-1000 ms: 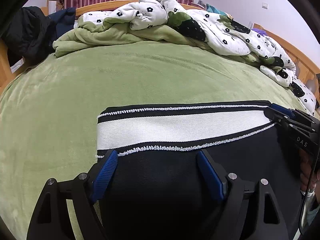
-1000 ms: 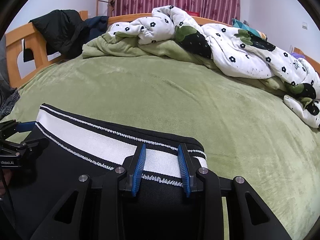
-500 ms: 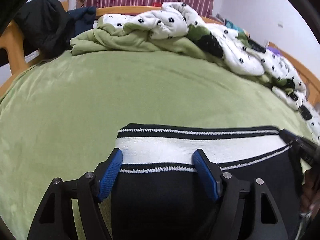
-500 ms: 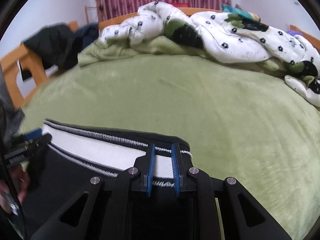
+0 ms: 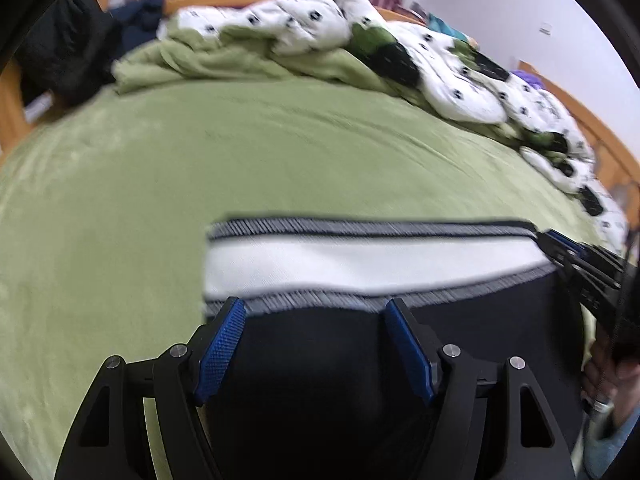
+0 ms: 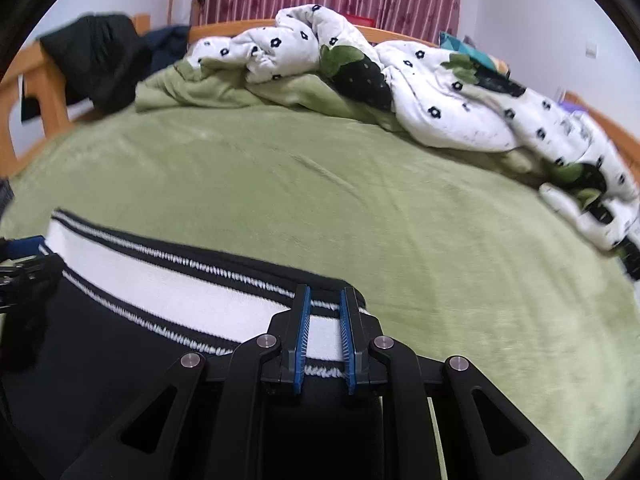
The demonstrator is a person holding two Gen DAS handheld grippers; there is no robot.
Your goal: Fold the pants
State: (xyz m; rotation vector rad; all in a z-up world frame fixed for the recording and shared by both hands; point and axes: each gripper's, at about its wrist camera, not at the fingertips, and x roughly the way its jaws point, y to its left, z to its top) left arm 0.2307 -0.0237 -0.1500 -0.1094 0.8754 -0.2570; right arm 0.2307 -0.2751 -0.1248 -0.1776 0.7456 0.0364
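Across the green bedspread [image 6: 360,184] lie the black pants [image 5: 320,380], waistband [image 5: 360,264] facing the bedding; step in hand: gripping the band. Right gripper [image 6: 324,320] pinches its right end, jaws nearly together; left gripper [image 5: 314,340] has just been narrowing (still spread, fabric between) and must next clamp

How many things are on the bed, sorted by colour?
Green: 2, the sheet and the blanket
Black and white: 2, the pants and the quilt
Black: 1, the jacket on the frame
Total: 5
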